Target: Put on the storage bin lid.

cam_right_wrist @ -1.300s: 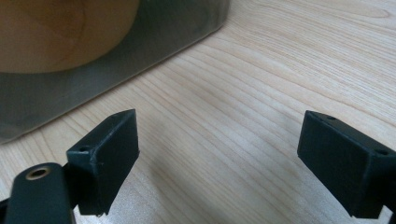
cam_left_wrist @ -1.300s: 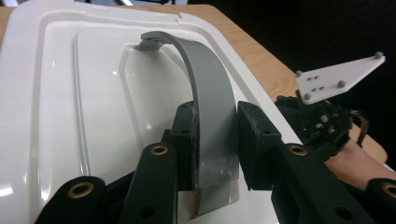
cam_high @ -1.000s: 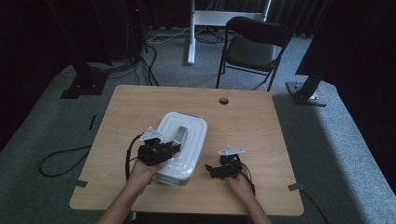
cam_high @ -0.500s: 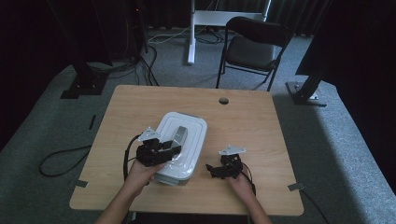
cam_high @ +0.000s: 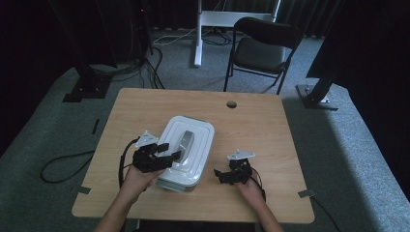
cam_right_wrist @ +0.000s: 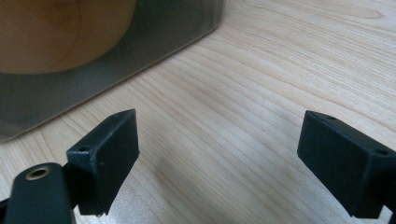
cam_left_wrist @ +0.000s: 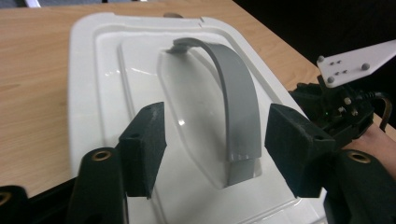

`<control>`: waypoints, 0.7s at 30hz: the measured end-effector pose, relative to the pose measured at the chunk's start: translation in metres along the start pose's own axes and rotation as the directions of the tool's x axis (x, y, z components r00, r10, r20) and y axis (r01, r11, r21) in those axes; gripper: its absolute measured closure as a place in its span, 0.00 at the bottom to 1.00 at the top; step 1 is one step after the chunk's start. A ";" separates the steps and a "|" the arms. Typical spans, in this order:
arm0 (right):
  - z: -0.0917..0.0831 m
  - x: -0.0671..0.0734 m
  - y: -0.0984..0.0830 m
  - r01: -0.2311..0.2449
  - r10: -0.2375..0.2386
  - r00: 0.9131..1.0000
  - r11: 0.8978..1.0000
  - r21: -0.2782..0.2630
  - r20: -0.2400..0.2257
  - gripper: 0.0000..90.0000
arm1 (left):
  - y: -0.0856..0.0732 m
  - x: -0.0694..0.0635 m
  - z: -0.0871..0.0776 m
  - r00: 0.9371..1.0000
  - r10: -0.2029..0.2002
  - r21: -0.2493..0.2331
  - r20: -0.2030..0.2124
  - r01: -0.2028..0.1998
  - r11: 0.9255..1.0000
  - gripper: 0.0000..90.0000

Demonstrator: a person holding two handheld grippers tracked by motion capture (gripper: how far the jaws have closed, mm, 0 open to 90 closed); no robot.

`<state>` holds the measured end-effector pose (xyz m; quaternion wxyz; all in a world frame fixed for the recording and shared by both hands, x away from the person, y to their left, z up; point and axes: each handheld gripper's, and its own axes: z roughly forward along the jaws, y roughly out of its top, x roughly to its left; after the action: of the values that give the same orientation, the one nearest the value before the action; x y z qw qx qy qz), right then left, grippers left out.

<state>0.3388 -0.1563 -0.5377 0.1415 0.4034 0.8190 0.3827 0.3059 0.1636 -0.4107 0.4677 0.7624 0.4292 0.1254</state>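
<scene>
Left gripper (cam_left_wrist: 212, 140) spread astride the box's (cam_high: 186, 150) grey handle (cam_left_wrist: 233, 102) — seemingly poised to clamp — right gripper (cam_right_wrist: 219, 163) gaping over bare table (cam_high: 251, 121).

the high view is dim, the room around the table (cam_high: 251, 125) falling into near black. the left gripper view is brighter, with soft glare on the white lid (cam_left_wrist: 140, 70). in the right gripper view the near jaws look slightly soft, and a faint shadow lies on the wood.
</scene>
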 end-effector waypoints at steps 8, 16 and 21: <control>-0.001 0.001 0.001 -0.001 0.001 1.000 1.000 -0.005 -0.001 0.13 | -0.001 -0.002 -0.003 0.999 0.051 -0.008 -0.018 -0.051 0.999 0.23; -0.001 0.001 -0.001 -0.002 0.002 1.000 1.000 -0.006 0.000 0.13 | -0.003 0.005 -0.009 0.998 0.055 -0.031 -0.033 -0.056 0.998 0.10; -0.001 0.002 -0.001 0.000 0.000 1.000 1.000 -0.004 -0.001 0.13 | -0.003 0.009 -0.015 0.996 0.067 -0.034 -0.054 -0.069 0.997 0.00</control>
<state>0.3368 -0.1554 -0.5375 0.1421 0.4030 0.8183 0.3844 0.3006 0.1809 -0.4073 0.4651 0.7646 0.4129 0.1689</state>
